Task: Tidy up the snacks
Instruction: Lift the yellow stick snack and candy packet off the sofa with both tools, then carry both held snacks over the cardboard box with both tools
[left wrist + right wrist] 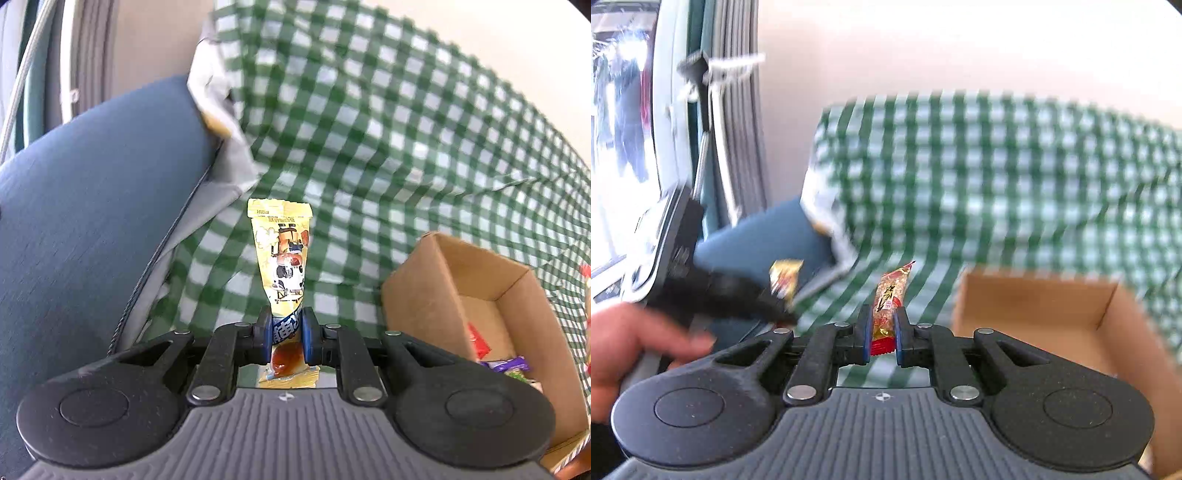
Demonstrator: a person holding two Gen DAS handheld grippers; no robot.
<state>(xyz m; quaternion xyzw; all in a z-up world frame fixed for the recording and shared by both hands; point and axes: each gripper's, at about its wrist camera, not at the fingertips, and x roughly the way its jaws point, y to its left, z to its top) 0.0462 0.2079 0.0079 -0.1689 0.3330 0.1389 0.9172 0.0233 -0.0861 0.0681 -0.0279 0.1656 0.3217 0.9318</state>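
My left gripper [287, 334] is shut on a yellow snack packet [282, 254] with a cartoon print, held upright above the green checked cloth [388, 122]. To its right stands an open cardboard box [424, 299] with a few wrapped snacks [495, 358] inside. My right gripper [882, 334] is shut on a red and gold snack bar [889, 299] that sticks up between its pads. In the right wrist view the cardboard box [1034, 314] lies to the right. The left gripper [775, 312] shows there too, blurred, with the yellow packet [785, 275].
A blue cushion [92, 206] lies to the left of the cloth. A hand [631, 347] grips the left tool at the left edge of the right wrist view. A window and curtain [731, 110] stand behind, with a pale wall at the back.
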